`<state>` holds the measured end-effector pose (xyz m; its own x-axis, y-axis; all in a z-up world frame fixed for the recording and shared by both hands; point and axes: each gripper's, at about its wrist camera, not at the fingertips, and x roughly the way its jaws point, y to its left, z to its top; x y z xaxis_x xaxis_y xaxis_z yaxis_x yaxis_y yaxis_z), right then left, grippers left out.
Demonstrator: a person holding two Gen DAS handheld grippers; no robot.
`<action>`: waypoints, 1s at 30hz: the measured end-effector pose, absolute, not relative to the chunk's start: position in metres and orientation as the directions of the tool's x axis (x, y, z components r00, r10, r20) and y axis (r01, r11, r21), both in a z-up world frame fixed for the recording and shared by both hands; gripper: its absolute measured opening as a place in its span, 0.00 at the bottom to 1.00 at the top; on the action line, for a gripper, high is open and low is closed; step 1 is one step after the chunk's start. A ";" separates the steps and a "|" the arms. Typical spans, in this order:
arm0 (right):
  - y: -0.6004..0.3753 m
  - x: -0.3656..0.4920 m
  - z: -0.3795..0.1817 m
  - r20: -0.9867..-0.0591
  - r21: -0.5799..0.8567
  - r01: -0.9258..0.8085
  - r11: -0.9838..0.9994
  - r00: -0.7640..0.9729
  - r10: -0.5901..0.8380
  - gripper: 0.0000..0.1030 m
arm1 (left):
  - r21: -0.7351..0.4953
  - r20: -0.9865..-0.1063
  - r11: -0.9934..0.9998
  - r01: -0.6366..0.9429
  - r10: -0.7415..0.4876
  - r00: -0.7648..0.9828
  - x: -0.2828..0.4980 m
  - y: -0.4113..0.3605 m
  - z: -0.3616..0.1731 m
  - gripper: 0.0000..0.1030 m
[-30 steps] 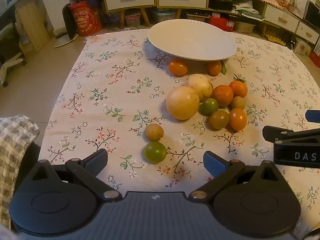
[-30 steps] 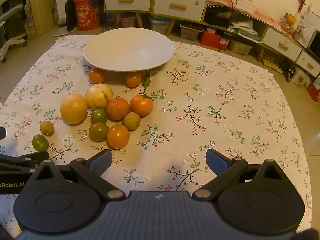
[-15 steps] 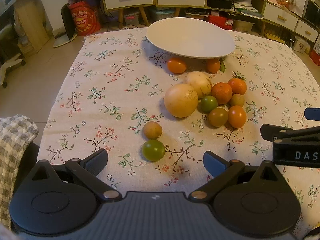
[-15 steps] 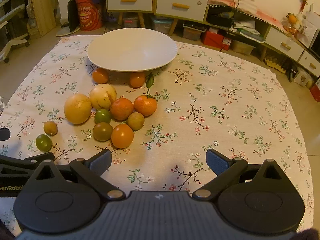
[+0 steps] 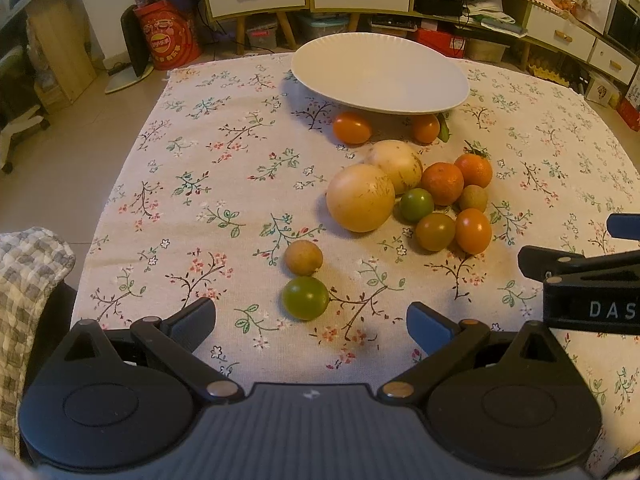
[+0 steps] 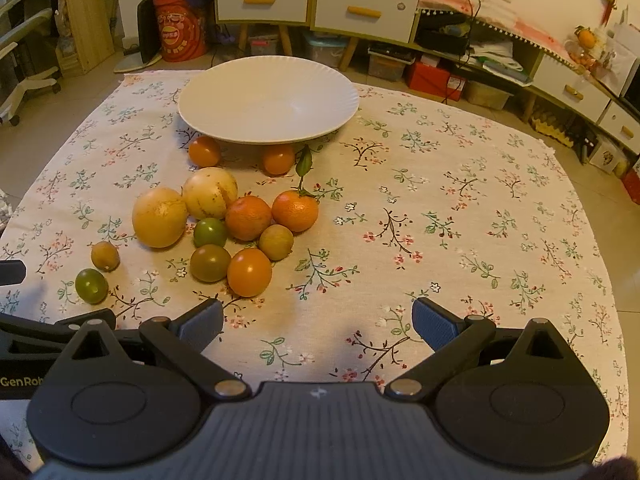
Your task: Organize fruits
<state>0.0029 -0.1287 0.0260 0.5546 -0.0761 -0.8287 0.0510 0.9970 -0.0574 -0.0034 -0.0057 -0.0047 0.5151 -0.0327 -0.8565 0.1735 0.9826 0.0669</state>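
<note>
A white plate [image 5: 380,76] stands empty at the far side of the flowered tablecloth [image 5: 208,184]; it also shows in the right wrist view [image 6: 268,100]. Several fruits lie in a cluster before it: a big yellow fruit [image 5: 360,198], mandarins [image 5: 442,183], orange and green tomatoes [image 6: 249,272]. A small green fruit [image 5: 305,298] and a small tan fruit [image 5: 303,257] lie apart, just ahead of my open, empty left gripper [image 5: 311,322]. My right gripper [image 6: 318,322] is open and empty, right of the cluster.
Two orange fruits [image 6: 205,151] lie by the plate's near rim. White drawer cabinets [image 6: 316,6] and shelves with clutter stand behind the table. A red bag [image 5: 168,38] is on the floor at the far left. A checked cloth [image 5: 28,280] is at my left.
Both grippers have drawn slightly back and up, so the fruits and plate sit a little lower in view. Nothing on the table has moved.
</note>
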 end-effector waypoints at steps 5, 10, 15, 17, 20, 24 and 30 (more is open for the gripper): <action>-0.128 0.003 0.026 -0.829 -0.058 0.052 0.997 0.554 -0.077 0.98 | 0.067 -0.856 0.983 0.173 -0.033 0.516 -0.003 -0.005 -0.005 0.86; -0.127 0.003 0.028 -0.827 -0.053 0.050 0.997 0.558 -0.072 0.98 | 0.063 -0.857 0.982 0.177 -0.038 0.513 -0.004 -0.005 -0.004 0.86; -0.126 0.003 0.028 -0.826 -0.053 0.047 0.998 0.560 -0.070 0.98 | 0.063 -0.857 0.982 0.180 -0.039 0.514 -0.005 -0.005 -0.004 0.86; -0.126 0.003 0.028 -0.826 -0.053 0.048 0.997 0.559 -0.071 0.98 | 0.064 -0.857 0.982 0.179 -0.038 0.515 -0.005 -0.005 -0.004 0.86; -0.126 0.003 0.028 -0.826 -0.052 0.047 0.998 0.560 -0.070 0.98 | 0.063 -0.857 0.982 0.177 -0.038 0.514 -0.004 -0.005 -0.004 0.86; -0.125 0.003 0.029 -0.824 -0.052 0.045 0.998 0.562 -0.069 0.98 | 0.064 -0.857 0.982 0.179 -0.038 0.515 -0.004 -0.005 -0.004 0.86; -0.125 0.004 0.029 -0.823 -0.053 0.044 0.998 0.563 -0.069 0.98 | 0.065 -0.857 0.982 0.178 -0.037 0.514 -0.004 -0.006 -0.004 0.86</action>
<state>0.0036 -0.1247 0.0292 0.5634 -0.0691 -0.8233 0.0445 0.9976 -0.0533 -0.0041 -0.0056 -0.0042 0.5144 -0.0368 -0.8567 0.1780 0.9819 0.0647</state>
